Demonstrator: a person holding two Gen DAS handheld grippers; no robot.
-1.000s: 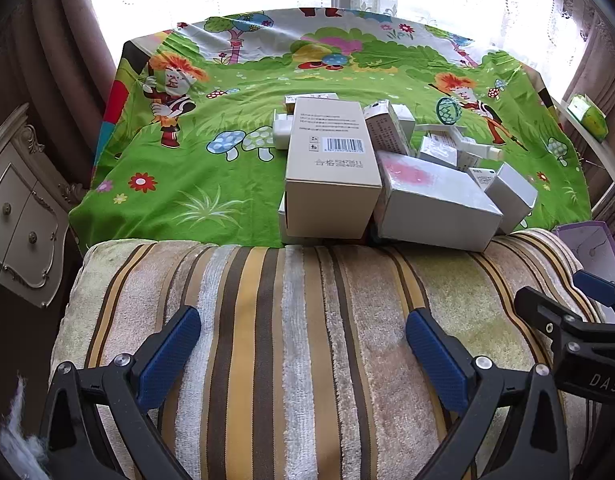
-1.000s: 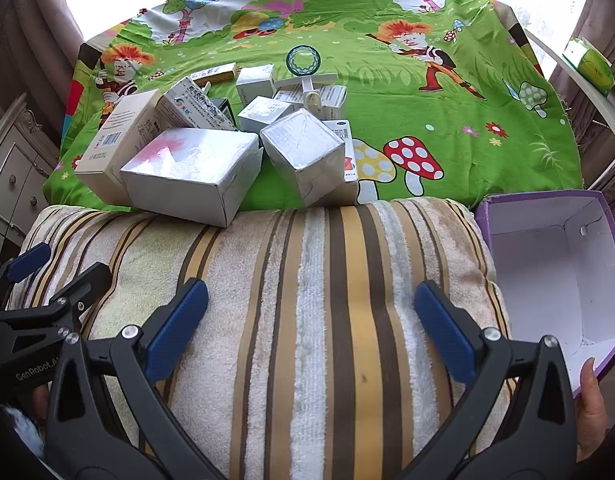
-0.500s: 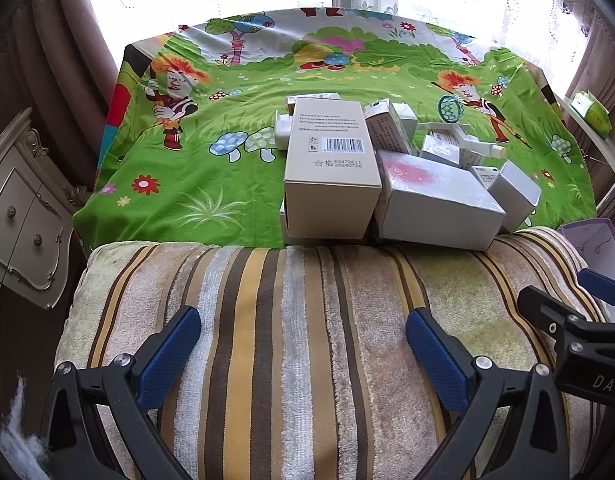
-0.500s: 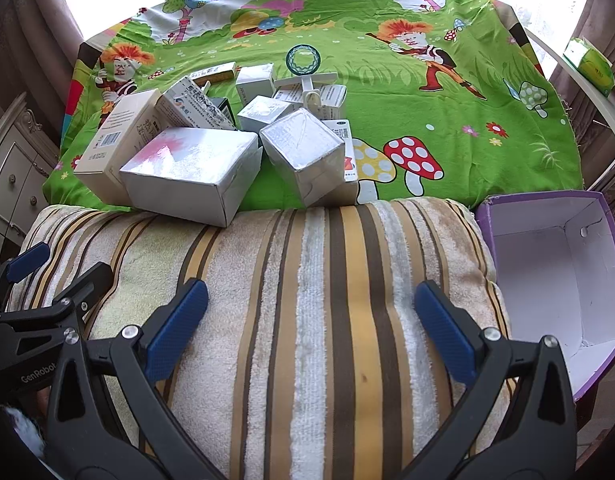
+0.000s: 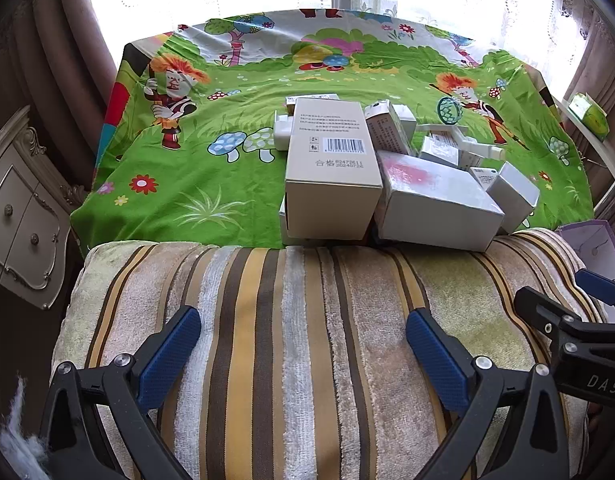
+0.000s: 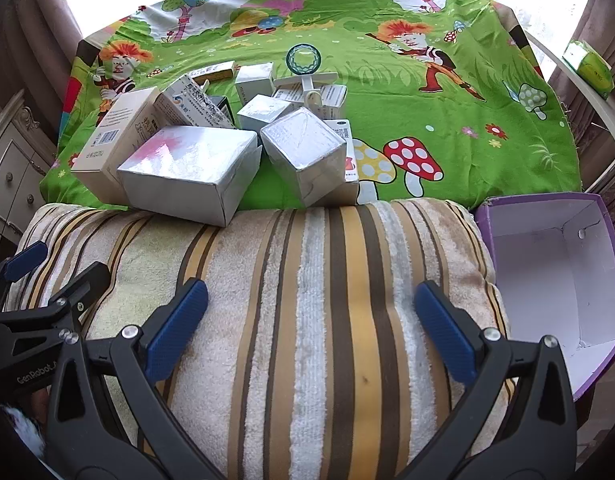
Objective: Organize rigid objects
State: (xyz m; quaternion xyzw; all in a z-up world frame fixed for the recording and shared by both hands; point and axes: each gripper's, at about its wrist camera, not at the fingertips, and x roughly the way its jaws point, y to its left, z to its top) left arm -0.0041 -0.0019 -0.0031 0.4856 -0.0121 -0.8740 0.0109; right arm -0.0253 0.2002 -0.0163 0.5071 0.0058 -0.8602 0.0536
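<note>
A pile of small boxes lies on the green cartoon cloth beyond a striped towel. A tall beige box with a barcode leans at the pile's left. A wide silver box and a silver cube lie at its front. Several smaller white boxes and a teal round-topped item sit behind. My left gripper is open and empty over the towel. My right gripper is open and empty over the towel, to the right of the left one.
An open purple box with a white inside stands at the towel's right edge, also showing in the left wrist view. The striped towel covers the near edge. A cream drawer cabinet stands at left. A green packet lies on the right ledge.
Both views have shifted only slightly. A hand seen at the purple box's near corner one second ago is gone. Both grippers stay open.
</note>
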